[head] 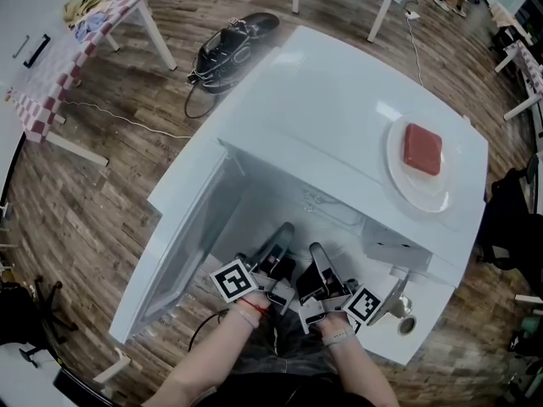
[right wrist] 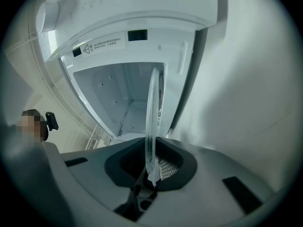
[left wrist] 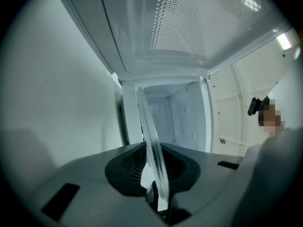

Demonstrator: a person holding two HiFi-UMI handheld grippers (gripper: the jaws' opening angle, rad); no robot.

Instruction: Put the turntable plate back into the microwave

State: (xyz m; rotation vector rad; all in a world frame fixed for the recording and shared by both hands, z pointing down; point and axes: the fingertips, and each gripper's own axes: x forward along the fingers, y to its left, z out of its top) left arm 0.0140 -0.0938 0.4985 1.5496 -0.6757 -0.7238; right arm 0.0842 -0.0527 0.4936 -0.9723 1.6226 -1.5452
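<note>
The person's left hand (head: 242,312) and right hand (head: 339,333) each hold a gripper, close together in front of the body. The left gripper (head: 280,237) and the right gripper (head: 318,257) both reach into the open front of a big white microwave (head: 339,117).

The round clear glass turntable plate (left wrist: 151,145) is held between the two grippers, one on each side of it. In the left gripper view it shows as a thin glass edge, and the dark fingers (left wrist: 152,196) are closed tight on its rim. In the right gripper view it looks the same: the fingers (right wrist: 142,186) pinch the rim of the glass plate (right wrist: 152,117). The plate sits right at the mouth of the microwave, with the white inside of the oven just behind it. I cannot tell if it touches the oven floor.

The white microwave door (head: 178,253) hangs wide open on the left. A shiny silver knob (head: 397,299) sticks out at the right of the front.

On top of the microwave sits a round white dish (head: 407,185) with a red square block (head: 422,148) on it.

Farther off is the brown wooden floor (head: 102,193). A black thing with cords (head: 229,45) lies on it, and a desk with a red and white checked cloth (head: 85,66) stands at the far left.
</note>
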